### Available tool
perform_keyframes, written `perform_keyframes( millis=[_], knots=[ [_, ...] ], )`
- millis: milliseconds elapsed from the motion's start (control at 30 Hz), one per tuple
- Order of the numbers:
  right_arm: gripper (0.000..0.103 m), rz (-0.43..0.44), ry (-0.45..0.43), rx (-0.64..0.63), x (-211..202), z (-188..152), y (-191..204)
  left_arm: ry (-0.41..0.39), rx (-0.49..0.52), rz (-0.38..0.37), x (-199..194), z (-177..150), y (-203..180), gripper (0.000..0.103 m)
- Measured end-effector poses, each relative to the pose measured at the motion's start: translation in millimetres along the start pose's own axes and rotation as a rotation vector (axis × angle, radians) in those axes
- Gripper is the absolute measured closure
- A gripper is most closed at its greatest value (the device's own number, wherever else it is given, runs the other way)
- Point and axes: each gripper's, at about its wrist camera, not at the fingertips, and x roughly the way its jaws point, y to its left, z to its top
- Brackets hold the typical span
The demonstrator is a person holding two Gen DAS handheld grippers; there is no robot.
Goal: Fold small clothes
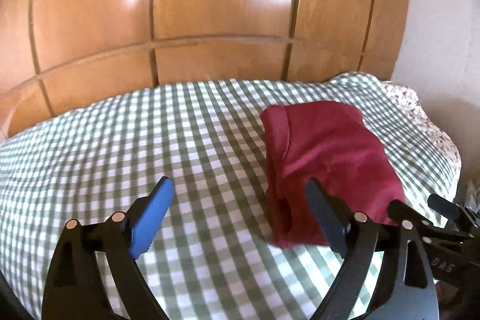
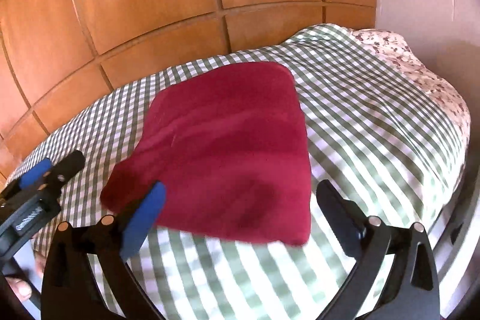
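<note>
A folded dark-red garment (image 2: 222, 146) lies flat on a bed covered with a green-and-white checked sheet (image 1: 150, 140), in front of a wall of wooden wardrobe doors (image 1: 180, 5). The garment forms a rough rectangle whose long axis runs from the near edge of the bed away toward the wardrobe, leaning slightly toward the floral pillow (image 2: 414, 65) at the bed's right end. In the left wrist view a banded hem runs along its left side, with a fold opening at the near left corner. The left hand-held gripper (image 1: 240, 212) hangs above the sheet with its jaws spread wide and nothing between them; its right finger overlaps the garment's near left corner in the picture, but the pads do not press on it. The right hand-held gripper (image 2: 240, 209) is likewise wide open and empty, poised over the garment's near edge, the cloth showing between its blue-padded fingers without being gripped. Both views are slightly blurred.
</note>
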Motion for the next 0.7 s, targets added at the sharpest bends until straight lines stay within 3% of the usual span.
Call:
perform_keyframes(
  millis=[233,700],
  knots=[
    [0.002,-0.056,-0.036,-0.021,-23,-23,8,-0.043,0.014,0.047,-36,-16,2,0.005],
    [0.002,-0.102,-0.091,0.022,-47,-37,3,-0.042,0.022,0.102,-66,-33,-7,0.004]
  ],
)
